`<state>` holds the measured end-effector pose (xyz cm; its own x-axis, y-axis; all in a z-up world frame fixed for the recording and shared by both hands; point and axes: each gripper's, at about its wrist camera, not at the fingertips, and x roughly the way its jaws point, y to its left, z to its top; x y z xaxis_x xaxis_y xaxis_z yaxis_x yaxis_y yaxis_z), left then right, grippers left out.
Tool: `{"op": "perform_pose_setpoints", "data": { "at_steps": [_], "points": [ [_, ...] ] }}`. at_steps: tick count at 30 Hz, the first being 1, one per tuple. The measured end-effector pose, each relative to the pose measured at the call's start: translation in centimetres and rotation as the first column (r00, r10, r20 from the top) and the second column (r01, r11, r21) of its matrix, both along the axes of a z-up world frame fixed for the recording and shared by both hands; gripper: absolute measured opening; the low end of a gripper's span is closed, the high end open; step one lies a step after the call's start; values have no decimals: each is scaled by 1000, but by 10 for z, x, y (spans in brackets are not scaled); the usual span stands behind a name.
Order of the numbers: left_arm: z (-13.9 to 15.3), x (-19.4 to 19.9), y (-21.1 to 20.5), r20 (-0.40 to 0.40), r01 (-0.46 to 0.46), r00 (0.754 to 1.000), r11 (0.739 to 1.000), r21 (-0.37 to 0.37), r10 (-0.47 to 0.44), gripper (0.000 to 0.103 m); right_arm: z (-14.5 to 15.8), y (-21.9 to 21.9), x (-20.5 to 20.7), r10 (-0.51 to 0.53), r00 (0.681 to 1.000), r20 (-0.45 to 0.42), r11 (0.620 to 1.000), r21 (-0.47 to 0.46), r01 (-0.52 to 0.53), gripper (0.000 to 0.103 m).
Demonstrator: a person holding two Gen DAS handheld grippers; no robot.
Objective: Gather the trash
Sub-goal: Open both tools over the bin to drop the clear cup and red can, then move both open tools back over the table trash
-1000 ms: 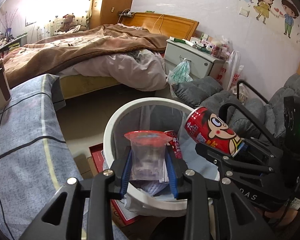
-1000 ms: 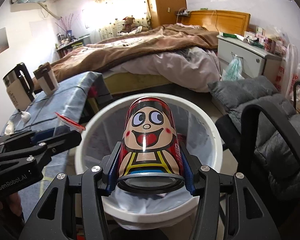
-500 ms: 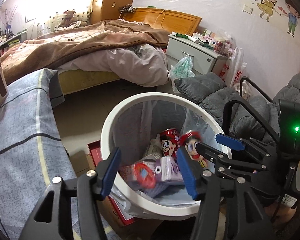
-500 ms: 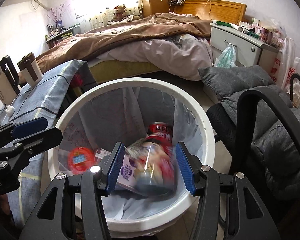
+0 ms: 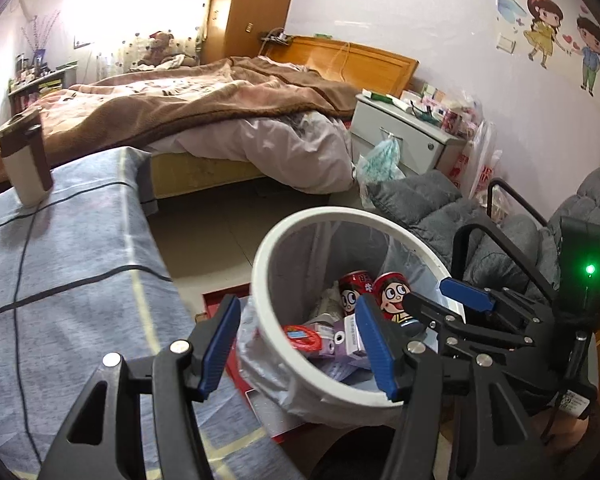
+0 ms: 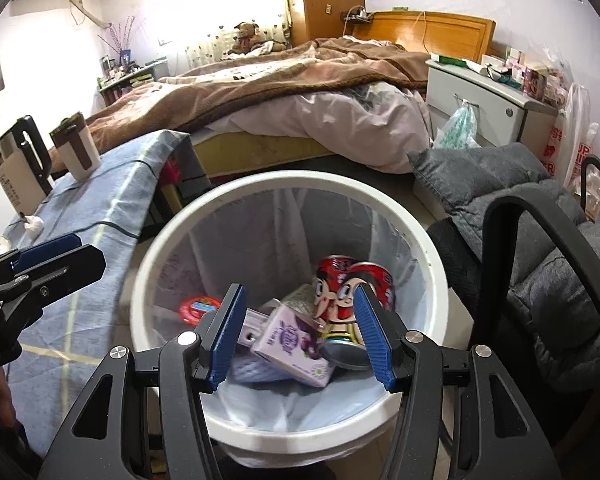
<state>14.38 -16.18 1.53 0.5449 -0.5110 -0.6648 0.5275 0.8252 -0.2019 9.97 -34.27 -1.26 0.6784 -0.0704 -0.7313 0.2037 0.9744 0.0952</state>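
Observation:
A white round bin (image 6: 432, 264) with a clear liner stands on the floor beside the table; it also shows in the left wrist view (image 5: 268, 248). Inside lie two red cartoon cans (image 6: 356, 292) (image 5: 392, 294), a purple carton (image 6: 292, 340), and a clear cup with a red lid (image 5: 302, 336) (image 6: 200, 308). My left gripper (image 5: 296, 344) is open and empty above the bin's near-left rim. My right gripper (image 6: 300, 336) is open and empty over the bin's mouth; it shows at the right in the left wrist view (image 5: 452, 300).
A table with a blue-grey cloth (image 5: 68, 272) lies left of the bin, with a brown-and-white mug (image 5: 24, 160) and a cable on it. A grey cushioned chair (image 6: 540, 264) with black armrests stands right. A bed (image 5: 204, 112) and nightstand (image 5: 404, 128) lie beyond.
Both grippers opened. The cup dropped from my left gripper and the red can from my right gripper into the bin. My left gripper has drawn back to the left.

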Motion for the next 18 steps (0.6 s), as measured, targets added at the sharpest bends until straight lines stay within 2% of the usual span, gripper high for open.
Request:
{"op": "perform_pose_setpoints", "data": {
  "at_steps": [3, 13, 18],
  "points": [
    [6, -3, 16, 34, -44, 998, 999, 14, 43, 62, 7, 9, -1, 14, 1000, 22, 1000, 7, -14, 56],
    [13, -11, 79, 63, -153, 986, 988, -2, 153, 62, 24, 53, 3, 88, 993, 78, 996, 14, -89, 56],
    [13, -13, 122, 67, -247, 967, 969, -4, 247, 62, 32, 80, 10, 142, 984, 108, 989, 21, -145, 56]
  ]
}}
